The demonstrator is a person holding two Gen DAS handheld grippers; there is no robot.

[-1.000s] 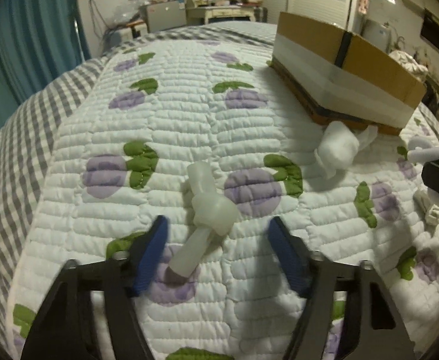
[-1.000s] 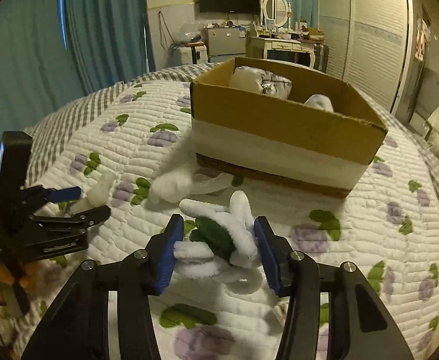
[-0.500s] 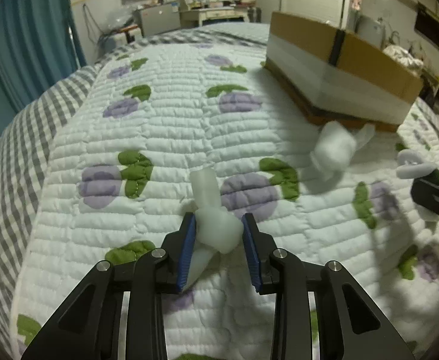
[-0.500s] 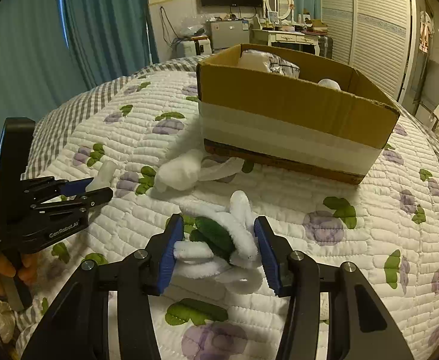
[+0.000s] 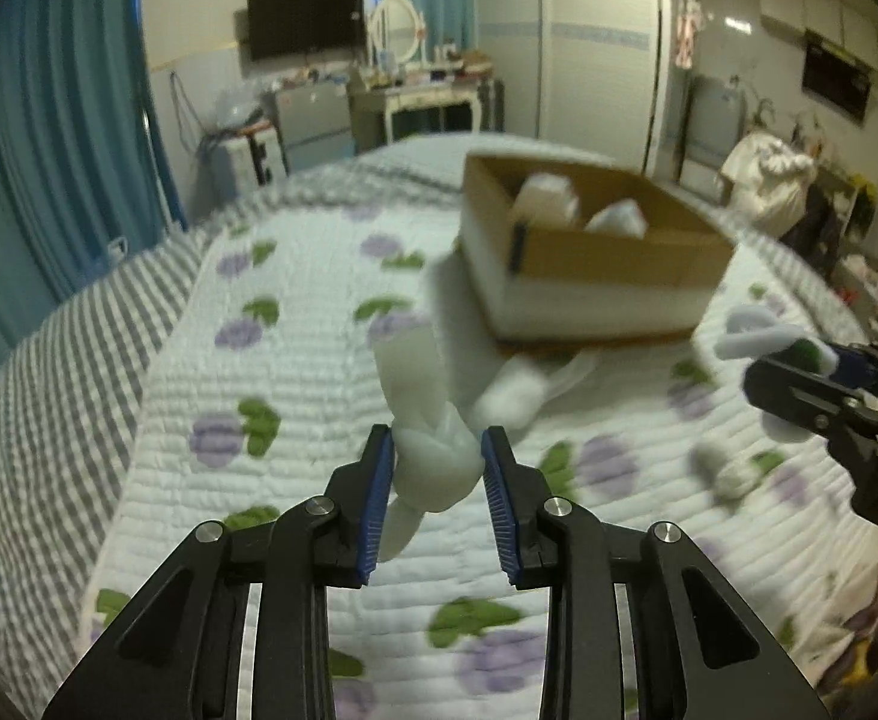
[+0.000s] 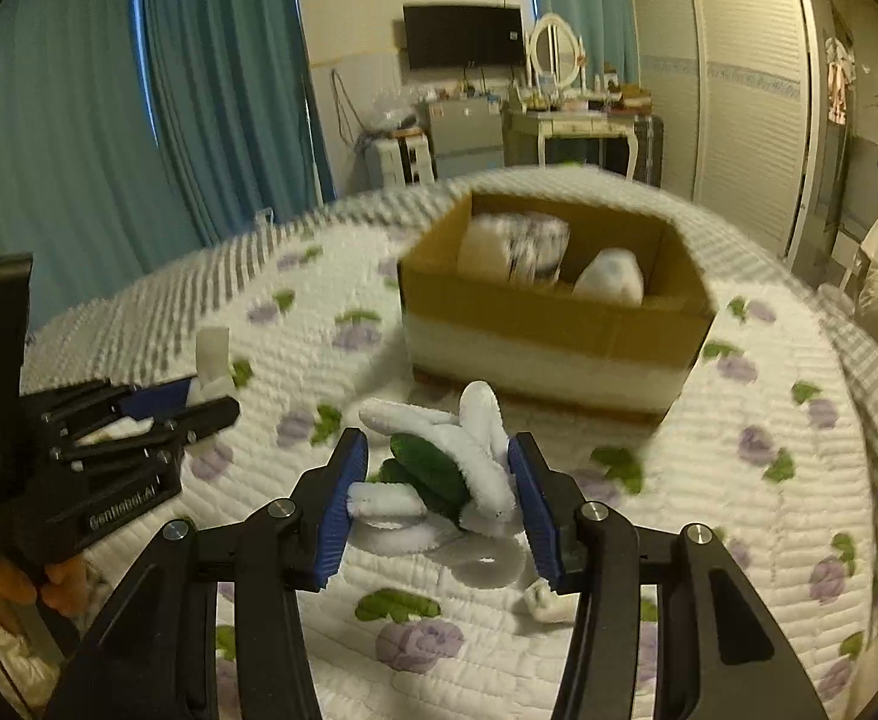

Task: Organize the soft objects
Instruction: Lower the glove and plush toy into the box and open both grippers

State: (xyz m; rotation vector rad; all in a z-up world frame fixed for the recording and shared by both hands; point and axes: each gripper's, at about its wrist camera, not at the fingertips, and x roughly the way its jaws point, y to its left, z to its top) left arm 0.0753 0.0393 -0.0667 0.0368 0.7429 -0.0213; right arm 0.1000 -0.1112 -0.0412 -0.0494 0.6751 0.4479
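Blue pads of the left hand-held gripper (image 5: 436, 483) pinch a pale knotted soft toy (image 5: 432, 462) by its middle, lifted clear of the quilted bed (image 5: 294, 372), one end sticking up past the pads and the other hanging below them. The right hand-held gripper (image 6: 439, 495) is likewise pressed onto a white and green fuzzy bundle (image 6: 451, 468), whose loops spill out above and beneath the pads. Just under it, on the quilt, lies a small white scrap (image 6: 550, 600), partly cut off by the gripper's finger. Further along the quilt a white fluffy piece (image 5: 517, 390) rests against the foot of the cardboard box (image 6: 553, 324), which stands open on the bed. Inside the box sit two whitish soft items: a larger one with dark markings (image 6: 514, 249) at the back left and a rounded one (image 6: 610, 279) to its right; blur keeps their exact shapes unclear, and the box wall hides their lower parts. A person's fingers (image 6: 54, 585) show at the left edge, gripping the other tool's handle.
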